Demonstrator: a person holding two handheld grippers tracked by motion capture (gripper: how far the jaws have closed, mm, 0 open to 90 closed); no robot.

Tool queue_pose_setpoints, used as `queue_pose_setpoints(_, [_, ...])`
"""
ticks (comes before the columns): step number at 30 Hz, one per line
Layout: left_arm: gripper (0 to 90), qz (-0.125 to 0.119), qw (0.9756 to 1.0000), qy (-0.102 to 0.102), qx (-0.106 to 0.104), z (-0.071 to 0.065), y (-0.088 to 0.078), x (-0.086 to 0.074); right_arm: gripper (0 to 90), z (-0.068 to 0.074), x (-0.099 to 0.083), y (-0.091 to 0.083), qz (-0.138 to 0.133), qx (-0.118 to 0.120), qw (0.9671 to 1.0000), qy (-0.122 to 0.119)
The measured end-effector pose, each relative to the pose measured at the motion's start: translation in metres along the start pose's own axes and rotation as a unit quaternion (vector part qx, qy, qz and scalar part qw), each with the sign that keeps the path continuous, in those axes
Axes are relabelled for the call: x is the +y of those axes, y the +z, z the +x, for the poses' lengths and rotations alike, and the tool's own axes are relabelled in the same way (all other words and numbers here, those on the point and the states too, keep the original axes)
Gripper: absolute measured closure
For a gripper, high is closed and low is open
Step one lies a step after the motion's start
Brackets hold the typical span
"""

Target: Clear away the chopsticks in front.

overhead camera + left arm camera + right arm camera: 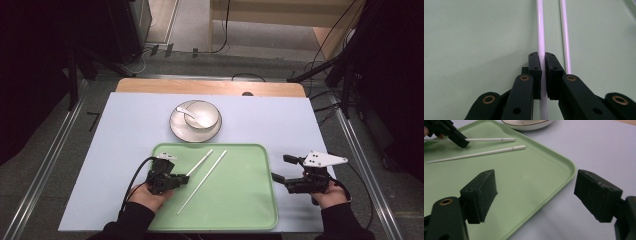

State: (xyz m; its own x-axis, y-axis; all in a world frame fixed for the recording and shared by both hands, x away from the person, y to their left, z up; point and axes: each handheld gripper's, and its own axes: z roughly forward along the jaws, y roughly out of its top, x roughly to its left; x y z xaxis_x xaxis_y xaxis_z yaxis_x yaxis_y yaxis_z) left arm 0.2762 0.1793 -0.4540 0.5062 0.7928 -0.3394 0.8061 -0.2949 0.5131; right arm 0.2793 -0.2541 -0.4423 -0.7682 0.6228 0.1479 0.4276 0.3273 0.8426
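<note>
High view shows a green tray (250,210) on the pale counter (125,130), with 2 white chopsticks lying on it and a bowl (196,120) holding a spoon (187,112) just beyond the tray's far edge. The left gripper (182,180) is down at the tray's left part, its fingers (535,72) closed narrowly on the near chopstick (541,32) — in the left gripper view the white rod runs straight up between the 2 pads, which press it from both sides. The second chopstick (564,35) lies just beside it, free on the tray and nearly parallel.

Judged from this, the pick-up is only begun: 1 chopstick is pinched but looks to be low over the tray, the other is untouched, and whatever placing follows is all left to do.

The left hand (150,195) comes in low from the bottom edge, gripper pointing forward and right along the chopstick. The right gripper (280,170) hangs off the tray's right rim over the counter, held level, its fingers (480,195) spread wide with nothing between them — idle, well apart from the chopsticks
</note>
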Motion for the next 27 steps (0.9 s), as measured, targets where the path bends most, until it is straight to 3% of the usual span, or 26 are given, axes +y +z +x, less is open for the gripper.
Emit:
queue_pose_setpoints(6, [84.6,-0.010,0.9998,-0.012,-0.014,-0.009,0.009,0.002,18.7,0.000,0.000,0.000,0.001,0.001,1.0000,0.000])
queue_pose_setpoints(11, [82.9,-0.010,0.9999,-0.003,-0.014,-0.016,0.013,0.003,18.7,0.000,0.000,0.001,0.002,0.002,1.0000,-0.001])
queue_pose_setpoints(21, [78.9,-0.004,0.9998,0.000,-0.020,-0.015,0.013,0.006,18.7,0.000,0.000,0.001,0.002,0.001,1.0000,0.000])
queue_pose_setpoints(27, [67.1,-0.008,0.9995,0.001,-0.031,-0.015,0.007,0.008,18.7,-0.001,-0.001,-0.001,0.000,0.000,1.0000,0.000])
